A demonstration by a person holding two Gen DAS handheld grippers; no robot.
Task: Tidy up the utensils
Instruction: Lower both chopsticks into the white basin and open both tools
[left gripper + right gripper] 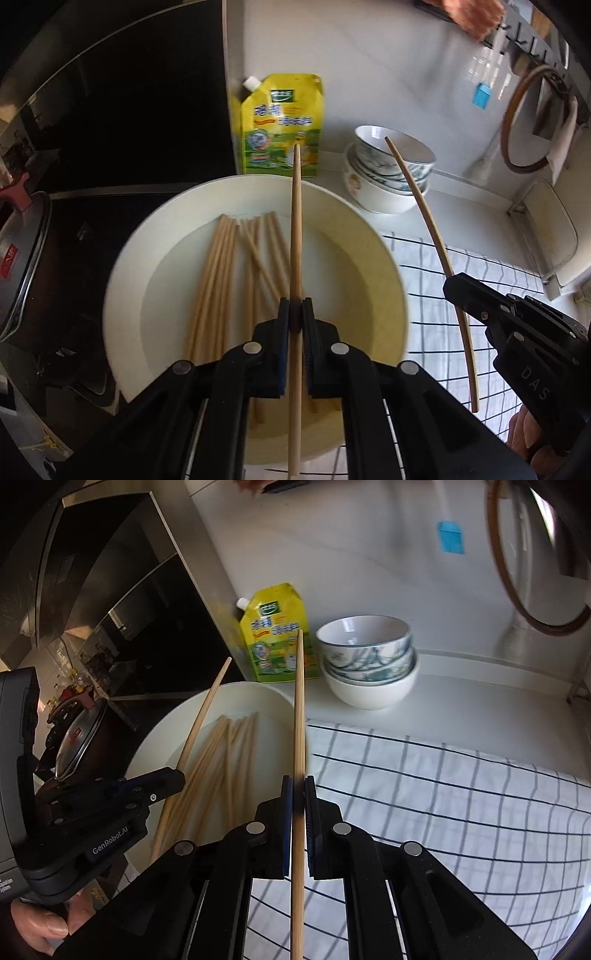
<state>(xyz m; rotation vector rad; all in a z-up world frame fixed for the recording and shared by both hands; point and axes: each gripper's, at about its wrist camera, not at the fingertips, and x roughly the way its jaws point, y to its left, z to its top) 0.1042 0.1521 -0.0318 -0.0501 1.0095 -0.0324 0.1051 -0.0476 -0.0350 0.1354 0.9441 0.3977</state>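
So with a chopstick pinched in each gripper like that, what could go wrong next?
The left gripper and right gripper each pinch one thin chopstick that could twist or slip out. The long tips point toward the stacked bowls and the yellow pouch, so a swing might knock them.

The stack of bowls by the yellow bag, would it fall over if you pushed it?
Probably wobbles: the bowls are stacked, so the top ones could slide. They look like glazed ceramic, likely heavy, slippery and breakable. The wide bottom bowl should resist tipping.
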